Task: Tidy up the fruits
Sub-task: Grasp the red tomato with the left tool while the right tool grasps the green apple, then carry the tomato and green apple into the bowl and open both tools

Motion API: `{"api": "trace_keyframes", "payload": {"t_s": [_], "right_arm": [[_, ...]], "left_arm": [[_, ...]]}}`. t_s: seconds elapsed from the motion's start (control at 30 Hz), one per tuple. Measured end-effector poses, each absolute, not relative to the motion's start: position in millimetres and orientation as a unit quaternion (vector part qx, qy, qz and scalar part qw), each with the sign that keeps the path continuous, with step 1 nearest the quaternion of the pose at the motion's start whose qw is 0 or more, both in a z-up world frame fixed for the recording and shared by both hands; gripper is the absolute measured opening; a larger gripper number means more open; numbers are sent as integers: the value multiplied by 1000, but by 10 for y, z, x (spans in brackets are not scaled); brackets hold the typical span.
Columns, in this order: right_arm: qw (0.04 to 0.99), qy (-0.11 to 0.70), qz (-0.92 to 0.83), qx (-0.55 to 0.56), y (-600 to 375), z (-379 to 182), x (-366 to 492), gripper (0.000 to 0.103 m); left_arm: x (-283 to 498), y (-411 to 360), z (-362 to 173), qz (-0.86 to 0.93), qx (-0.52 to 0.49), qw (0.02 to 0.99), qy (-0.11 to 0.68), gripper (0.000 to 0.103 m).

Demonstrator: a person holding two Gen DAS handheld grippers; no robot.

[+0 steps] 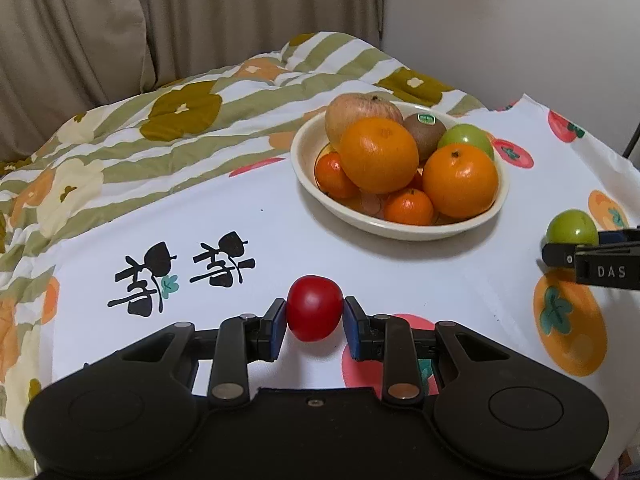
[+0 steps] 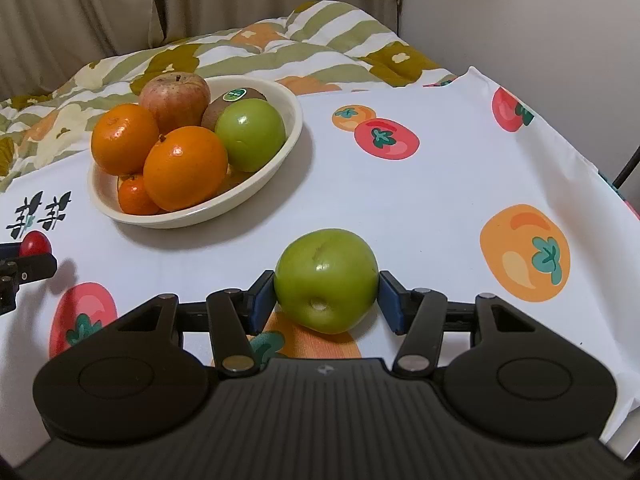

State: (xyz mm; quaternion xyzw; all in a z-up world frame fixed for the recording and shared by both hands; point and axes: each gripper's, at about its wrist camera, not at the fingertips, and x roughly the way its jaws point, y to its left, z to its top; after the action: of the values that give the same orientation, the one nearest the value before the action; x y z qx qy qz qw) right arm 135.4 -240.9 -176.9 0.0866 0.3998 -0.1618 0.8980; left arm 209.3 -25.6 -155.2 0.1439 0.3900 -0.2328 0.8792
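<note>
My left gripper [image 1: 315,322] is shut on a small red fruit [image 1: 315,308], just above the white printed cloth; the fruit also shows at the left edge of the right wrist view [image 2: 35,242]. My right gripper [image 2: 326,300] is shut on a green apple [image 2: 326,280], low over the cloth; the apple also shows at the right edge of the left wrist view [image 1: 571,227]. A cream bowl [image 1: 304,176] beyond both grippers holds oranges [image 1: 378,154], small tangerines, a reddish apple [image 1: 360,110], a kiwi [image 1: 424,130] and another green apple [image 2: 251,136].
The white cloth [image 2: 420,208] with fruit prints covers the table; its right edge drops off [image 2: 600,184]. A striped floral quilt [image 1: 120,140] lies behind and to the left. Curtains and a wall stand at the back.
</note>
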Motion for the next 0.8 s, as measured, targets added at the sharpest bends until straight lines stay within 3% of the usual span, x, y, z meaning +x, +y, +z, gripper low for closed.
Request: {"api": "trace_keyframes", "payload": {"t_s": [0.8], "right_arm": [[930, 362, -56, 35, -2725, -989, 1609, 69]], "left_arm": [[2004, -764, -851, -177, 97, 911, 359, 34]]}}
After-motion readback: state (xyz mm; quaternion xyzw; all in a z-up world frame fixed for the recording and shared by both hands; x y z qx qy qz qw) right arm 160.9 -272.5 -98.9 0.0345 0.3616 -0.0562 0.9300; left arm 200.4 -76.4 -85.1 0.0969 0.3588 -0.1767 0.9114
